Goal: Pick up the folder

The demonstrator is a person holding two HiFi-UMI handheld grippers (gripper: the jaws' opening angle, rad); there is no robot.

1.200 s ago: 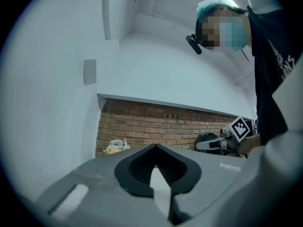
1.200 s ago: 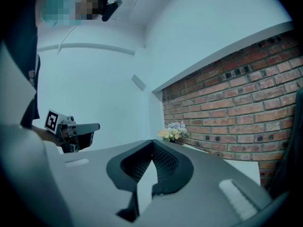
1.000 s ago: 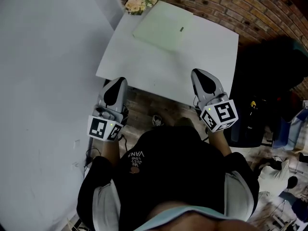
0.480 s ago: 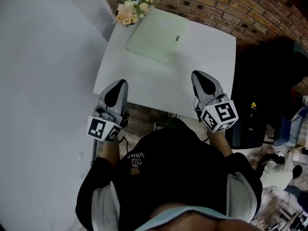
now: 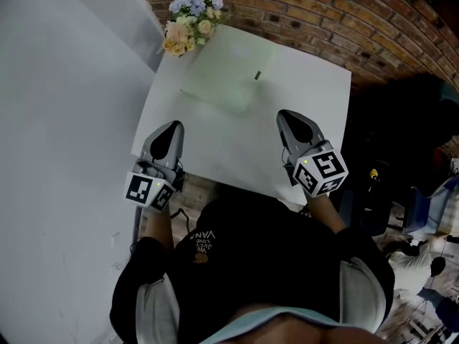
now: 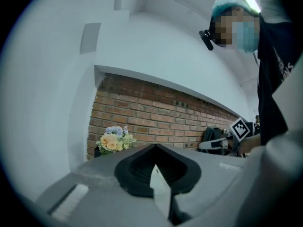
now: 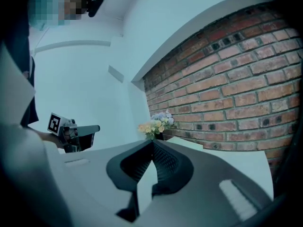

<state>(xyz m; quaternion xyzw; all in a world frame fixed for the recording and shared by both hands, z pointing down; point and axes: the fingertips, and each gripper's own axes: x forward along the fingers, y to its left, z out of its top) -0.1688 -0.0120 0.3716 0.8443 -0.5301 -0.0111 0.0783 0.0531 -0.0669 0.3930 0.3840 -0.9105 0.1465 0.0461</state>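
Jaws closed empty on left gripper and right gripper; one seemingly green folder.

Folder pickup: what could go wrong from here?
1. The folder lies flat on the table, so the jaws may push it along instead of getting under an edge.
2. The left gripper and right gripper both have their jaws shut and must open before the grab.
3. The flowers stand by the folder's far left corner, where a left-side approach could knock them.
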